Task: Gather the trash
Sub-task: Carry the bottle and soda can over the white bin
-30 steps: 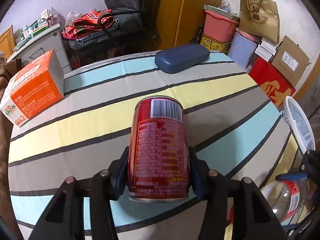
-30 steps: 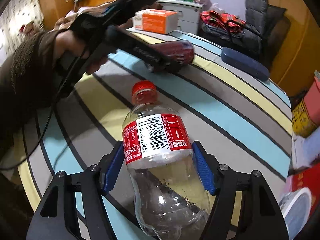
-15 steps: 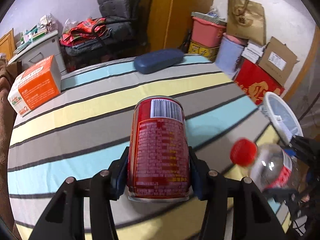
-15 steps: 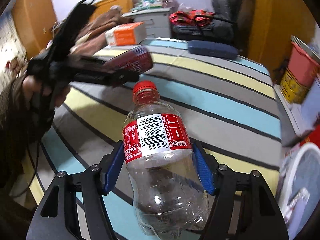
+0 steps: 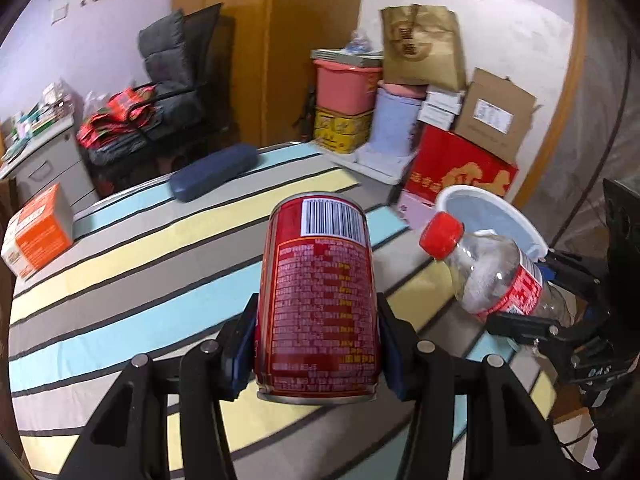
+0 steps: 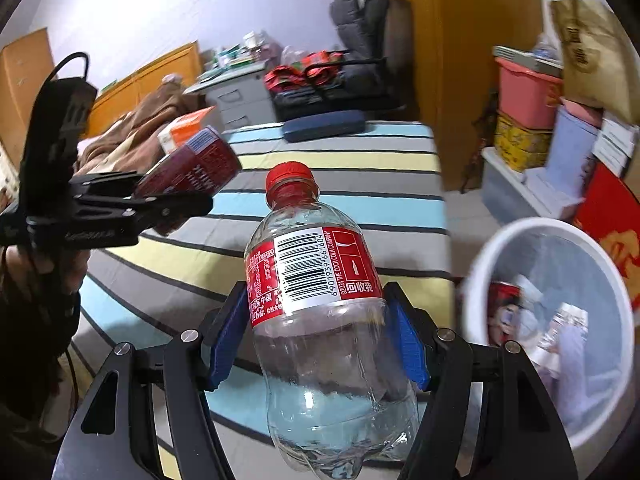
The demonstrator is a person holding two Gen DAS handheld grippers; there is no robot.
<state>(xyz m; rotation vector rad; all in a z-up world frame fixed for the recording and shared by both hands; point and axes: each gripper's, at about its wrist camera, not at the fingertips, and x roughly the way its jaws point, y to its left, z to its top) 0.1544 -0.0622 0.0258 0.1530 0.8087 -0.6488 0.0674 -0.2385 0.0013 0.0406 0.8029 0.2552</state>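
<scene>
While both pieces of trash hang clear of the striped bedspread (image 5: 120, 280), each sits clamped in its own gripper, near the white bin (image 6: 552, 240).

The red can (image 5: 318, 304) is grasped across its lower body by the left gripper (image 5: 318, 344); it looks empty, so likely light, stiff but dentable, and smooth enough to slip if squeezed weakly. The clear plastic bottle (image 6: 320, 320), capped and seemingly empty, is pinched just below its label by the right gripper (image 6: 316, 336); its thin wall should flex, so the firmer labelled band is the better hold. The bin already holds scraps.
</scene>
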